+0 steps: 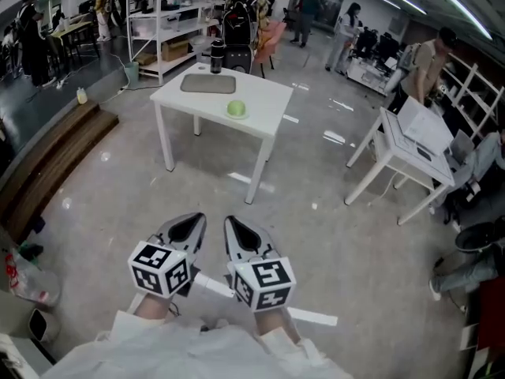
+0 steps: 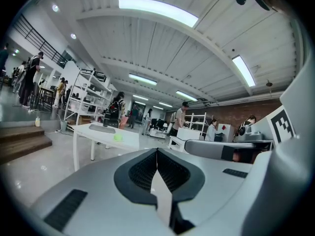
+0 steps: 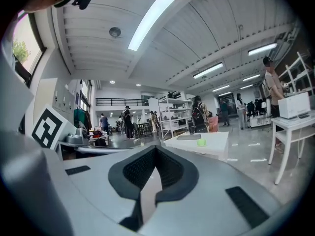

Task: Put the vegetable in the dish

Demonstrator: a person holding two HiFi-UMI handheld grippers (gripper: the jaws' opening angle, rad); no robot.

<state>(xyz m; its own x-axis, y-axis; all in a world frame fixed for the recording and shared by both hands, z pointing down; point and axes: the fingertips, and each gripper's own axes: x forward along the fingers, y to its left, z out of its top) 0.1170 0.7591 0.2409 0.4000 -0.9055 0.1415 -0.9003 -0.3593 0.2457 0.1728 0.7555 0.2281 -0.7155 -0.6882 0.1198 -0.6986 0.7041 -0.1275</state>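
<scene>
white table (image 1: 268, 93), green vegetable (image 1: 237, 108), grey tray (image 1: 208, 84), left gripper (image 1: 188, 227) and right gripper (image 1: 241, 234) finished grey, pads (image 2: 142, 173) black, marker cubes (image 1: 162, 268) patterned in black-and-white squares, floor (image 1: 102, 172) glossy grey

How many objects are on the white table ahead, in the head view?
3. A grey dish lies toward the far side, a green vegetable sits nearer the front edge, apart from the dish, and a dark container stands at the far edge. Nothing seems hidden.

- No word, number or brand name can be read anywhere.
- The marker cube (image 1: 160, 268) on the left gripper (image 1: 188, 229) and the marker cube (image 1: 264, 283) on the right gripper (image 1: 239, 234) bear only black-and-white square patterns, no letters.
</scene>
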